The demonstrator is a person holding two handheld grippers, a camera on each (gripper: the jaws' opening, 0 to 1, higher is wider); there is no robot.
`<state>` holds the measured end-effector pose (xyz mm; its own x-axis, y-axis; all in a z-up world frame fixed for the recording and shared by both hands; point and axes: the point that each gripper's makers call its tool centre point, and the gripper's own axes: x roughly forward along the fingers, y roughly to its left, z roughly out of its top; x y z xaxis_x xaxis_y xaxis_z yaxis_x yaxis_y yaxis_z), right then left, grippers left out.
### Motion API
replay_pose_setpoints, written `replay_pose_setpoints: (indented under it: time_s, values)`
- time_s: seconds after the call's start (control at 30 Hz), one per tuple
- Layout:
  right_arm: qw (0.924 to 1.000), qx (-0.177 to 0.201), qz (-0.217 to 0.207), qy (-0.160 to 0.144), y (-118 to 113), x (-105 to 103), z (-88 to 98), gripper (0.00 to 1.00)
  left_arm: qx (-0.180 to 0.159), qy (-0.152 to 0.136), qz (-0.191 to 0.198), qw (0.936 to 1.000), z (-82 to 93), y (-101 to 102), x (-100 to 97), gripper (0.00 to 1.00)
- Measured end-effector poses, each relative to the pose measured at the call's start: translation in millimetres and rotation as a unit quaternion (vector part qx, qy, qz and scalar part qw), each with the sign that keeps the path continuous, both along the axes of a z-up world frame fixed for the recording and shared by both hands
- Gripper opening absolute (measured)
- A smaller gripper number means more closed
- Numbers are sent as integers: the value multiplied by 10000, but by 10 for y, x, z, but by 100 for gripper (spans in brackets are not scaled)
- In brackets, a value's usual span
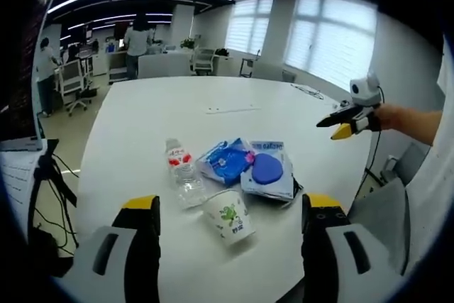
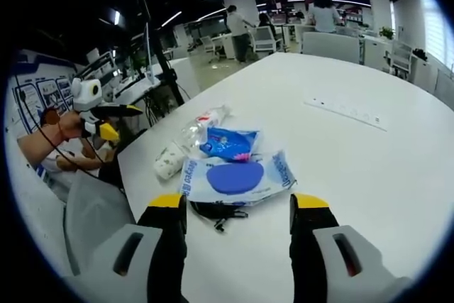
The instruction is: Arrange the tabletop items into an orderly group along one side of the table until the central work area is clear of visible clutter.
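fingers: both spread, empty | bottle [image 1: 182,172], cup [image 1: 231,216] near table [image 1: 213,97] edge

Just ahead of the left gripper's spread fingers [image 1: 145,221] lie 4 items bunched together: a white paper cup [image 1: 231,217] tipped on its side, a clear plastic bottle [image 1: 184,172] lying flat beside it, a crumpled blue packet [image 1: 225,161], and a flat pouch [image 1: 268,169] with a blue disc.

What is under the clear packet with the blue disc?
A black strap or cord pokes out from under the near edge of the clear packet. How far it runs beneath is covered. The white table shows around it.
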<state>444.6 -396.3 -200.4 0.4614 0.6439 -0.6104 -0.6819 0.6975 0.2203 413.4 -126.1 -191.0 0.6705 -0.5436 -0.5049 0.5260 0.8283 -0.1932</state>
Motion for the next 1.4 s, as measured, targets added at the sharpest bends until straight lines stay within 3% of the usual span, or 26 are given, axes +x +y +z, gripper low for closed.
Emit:
replay_pose_setpoints:
  time_s: [1.4]
  values:
    - [9999, 115, 92, -65, 325, 414, -95, 52, 47, -78, -254, 9996, -57, -242, 529, 69]
